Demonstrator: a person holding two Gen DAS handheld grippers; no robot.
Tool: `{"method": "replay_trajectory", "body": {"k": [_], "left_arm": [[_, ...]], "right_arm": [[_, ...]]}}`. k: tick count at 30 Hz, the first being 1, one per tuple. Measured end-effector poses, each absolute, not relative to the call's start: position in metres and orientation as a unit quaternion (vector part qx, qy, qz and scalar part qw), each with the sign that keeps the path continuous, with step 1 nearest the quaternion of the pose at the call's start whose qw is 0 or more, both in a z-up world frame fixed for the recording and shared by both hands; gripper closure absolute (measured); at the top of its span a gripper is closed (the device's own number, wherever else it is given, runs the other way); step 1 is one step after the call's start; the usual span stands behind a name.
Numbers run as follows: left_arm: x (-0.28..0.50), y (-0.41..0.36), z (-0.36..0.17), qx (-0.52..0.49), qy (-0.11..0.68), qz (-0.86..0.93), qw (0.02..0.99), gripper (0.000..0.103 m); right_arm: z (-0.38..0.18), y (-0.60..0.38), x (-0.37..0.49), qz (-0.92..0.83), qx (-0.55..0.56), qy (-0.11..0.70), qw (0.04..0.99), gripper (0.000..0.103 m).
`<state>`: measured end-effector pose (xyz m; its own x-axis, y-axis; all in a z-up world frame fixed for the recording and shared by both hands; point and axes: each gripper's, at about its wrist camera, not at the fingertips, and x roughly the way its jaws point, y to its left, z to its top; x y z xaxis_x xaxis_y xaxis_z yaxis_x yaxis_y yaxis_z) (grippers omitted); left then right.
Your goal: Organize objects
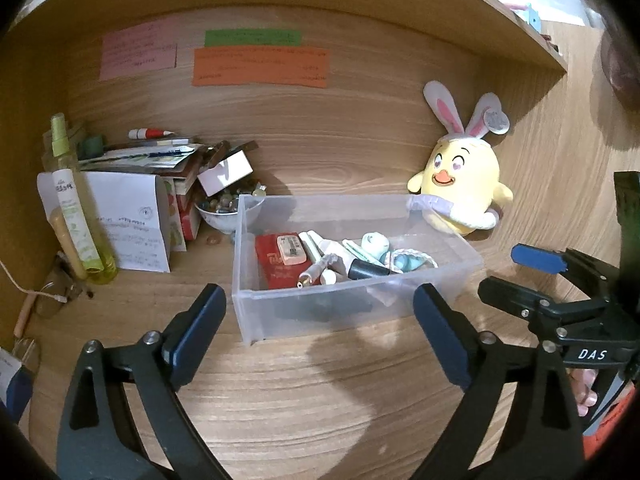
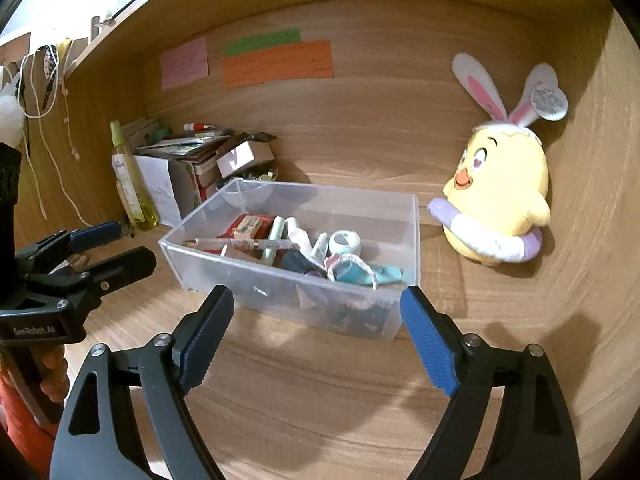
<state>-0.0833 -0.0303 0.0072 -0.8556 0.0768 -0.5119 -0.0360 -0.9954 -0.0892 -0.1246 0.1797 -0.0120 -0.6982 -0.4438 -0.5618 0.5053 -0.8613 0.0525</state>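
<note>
Both grippers, left [image 1: 320,312] and right [image 2: 318,318], hover with jaws spread wide and empty before the clear plastic box [image 1: 304,308] of small odds and ends on the desk [image 1: 300,400], a yellow chick toy [image 2: 500,196] just beside it.

Home desk nook: plush chick [image 2: 500,196], sticky notes [image 1: 260,65].

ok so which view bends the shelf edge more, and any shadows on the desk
Left wrist view: shelf edge arcs strongly overhead; shadows fall on the desk before the clear box. Right wrist view: similar curving, and shadows beside the plush chick.
</note>
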Motion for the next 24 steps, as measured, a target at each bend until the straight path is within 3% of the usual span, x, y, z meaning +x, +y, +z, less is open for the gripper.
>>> {"method": "replay_trajectory", "body": {"k": [24], "left_arm": [[-0.0814,-0.021,-0.0012,-0.274,-0.04,0.96,0.04,0.007]], "right_arm": [[-0.0212,0.1836,-0.1192,-0.915,0.302,0.04,0.264,0.019]]}}
